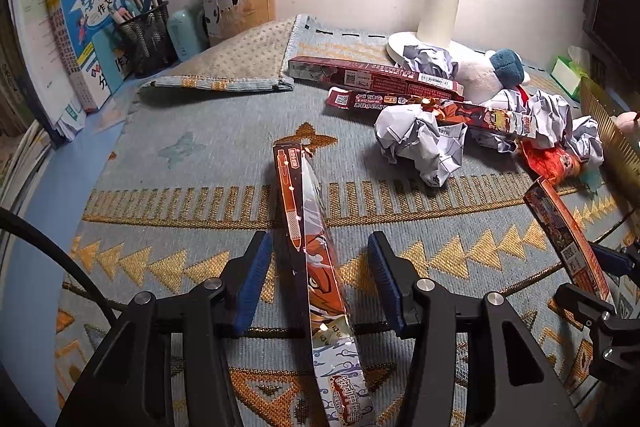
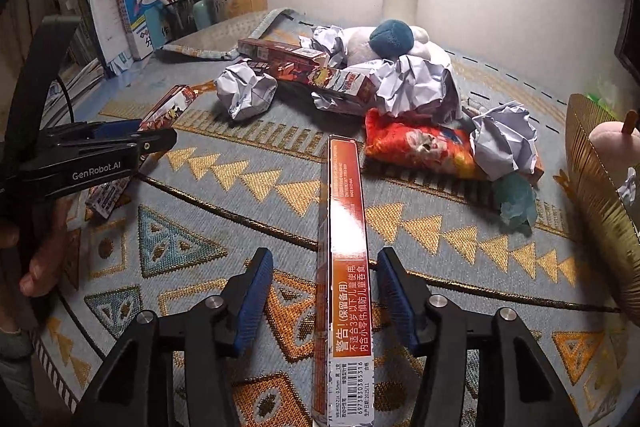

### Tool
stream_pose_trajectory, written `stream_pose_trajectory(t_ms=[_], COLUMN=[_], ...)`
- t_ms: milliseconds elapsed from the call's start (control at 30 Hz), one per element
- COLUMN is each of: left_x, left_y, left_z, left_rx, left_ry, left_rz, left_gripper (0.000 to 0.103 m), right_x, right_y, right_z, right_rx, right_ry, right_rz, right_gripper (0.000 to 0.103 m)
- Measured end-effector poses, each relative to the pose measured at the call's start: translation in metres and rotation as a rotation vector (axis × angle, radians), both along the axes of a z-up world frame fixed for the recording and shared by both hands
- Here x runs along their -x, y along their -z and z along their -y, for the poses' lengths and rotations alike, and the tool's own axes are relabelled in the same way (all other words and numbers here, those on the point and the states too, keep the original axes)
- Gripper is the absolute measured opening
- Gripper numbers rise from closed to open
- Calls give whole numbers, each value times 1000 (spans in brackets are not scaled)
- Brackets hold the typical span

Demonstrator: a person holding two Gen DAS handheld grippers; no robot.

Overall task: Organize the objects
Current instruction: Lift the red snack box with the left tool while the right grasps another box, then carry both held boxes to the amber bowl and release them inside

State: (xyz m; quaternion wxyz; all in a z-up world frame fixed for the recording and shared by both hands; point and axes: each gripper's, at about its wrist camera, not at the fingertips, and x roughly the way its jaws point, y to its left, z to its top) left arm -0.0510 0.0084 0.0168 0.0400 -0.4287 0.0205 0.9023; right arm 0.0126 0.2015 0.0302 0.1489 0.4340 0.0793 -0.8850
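My left gripper (image 1: 320, 259) is open, its blue pads on either side of a long red pen box (image 1: 308, 227) that lies between them without touching. The same box shows in the right wrist view (image 2: 168, 111), beside the left gripper (image 2: 120, 139). My right gripper (image 2: 324, 279) is open around a second long red pen box (image 2: 346, 227), pads apart from it. That box shows at the right of the left wrist view (image 1: 564, 239), with the right gripper (image 1: 600, 279) at its near end.
A heap of crumpled paper balls (image 2: 412, 83), more pen boxes (image 1: 372, 75), a red snack bag (image 2: 420, 143) and a plush toy (image 2: 392, 35) lies ahead. A gold basket (image 2: 596, 179) stands right. Books (image 1: 88, 23), pen holders (image 1: 148, 35) and a lamp base (image 1: 436, 15) line the back.
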Motion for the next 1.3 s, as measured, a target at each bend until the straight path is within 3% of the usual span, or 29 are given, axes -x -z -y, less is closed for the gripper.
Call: stream_pose_trajectory(t_ms=[67, 100, 167, 300, 567, 767, 933, 1033, 1100, 1200, 1300], left_x=[0, -1, -2, -10, -80, -105, -105, -98, -84, -72, -74], left_y=[0, 0, -1, -2, -18, -57, -92, -88, -70, -37, -20], left_z=[0, -1, -6, -12, -26, -49, -82, -76, -58, -37, -42], left_rx=[-1, -4, 5, 8, -87, -152, -82, -15, -28, -77, -45], left_ry=[-2, 7, 28, 84, 194, 254, 295, 247, 197, 140, 166], left_rz=[-1, -1, -7, -9, -53, -110, -196, -201, -93, 15, 52], left_gripper=[46, 40, 34, 18, 17, 17, 17, 26, 61, 63, 63], right_x=[-7, -9, -15, -33, -88, -111, -128, -130, -129, -123, -119], right_y=[0, 0, 0, -4, -22, -59, -96, -97, -89, -73, -59], right_z=[6, 10, 14, 9, -30, -80, -127, -148, -157, -162, -161], right_rx=[-15, -29, -45, 56, 138, 238, 254, 243, 264, 297, 307], right_ry=[-37, -49, -69, -117, -74, 28, 135, 182, 197, 204, 207], right_rz=[-17, -27, -34, 14, 9, -60, -167, -172, -145, -98, -65], right_gripper=[22, 17, 17, 17, 17, 17, 17, 17, 17, 17, 17])
